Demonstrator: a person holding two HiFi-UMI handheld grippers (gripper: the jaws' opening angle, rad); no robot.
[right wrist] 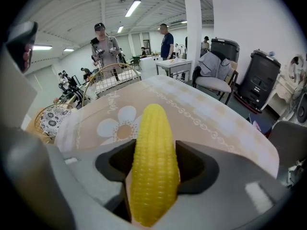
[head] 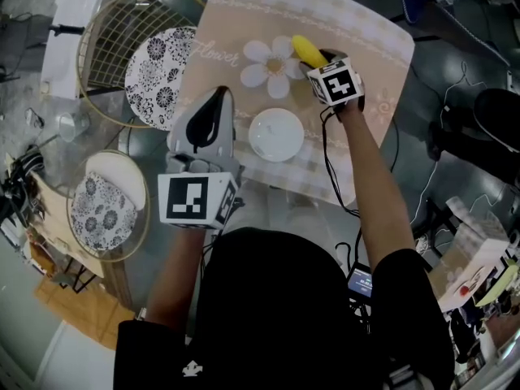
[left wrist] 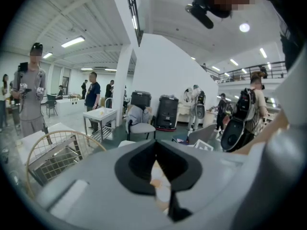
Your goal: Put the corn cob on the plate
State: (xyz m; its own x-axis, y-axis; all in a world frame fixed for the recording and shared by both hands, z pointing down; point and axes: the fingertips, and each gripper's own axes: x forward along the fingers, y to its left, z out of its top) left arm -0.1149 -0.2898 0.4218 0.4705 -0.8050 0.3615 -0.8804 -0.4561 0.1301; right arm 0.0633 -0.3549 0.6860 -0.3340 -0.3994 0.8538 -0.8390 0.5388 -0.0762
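Over the flowered mat (head: 357,23) — corn cob (head: 306,49) clamped in the right claw (right wrist: 154,150)
Next up: carry it to the white plate (head: 276,135), lower gently, release (left claw (head: 216,100) pinched closed, empty).

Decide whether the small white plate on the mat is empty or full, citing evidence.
Empty: the white plate is bare; the corn cob is clamped in the right gripper.

The tablecloth (head: 357,47) bears one word — "Flower".
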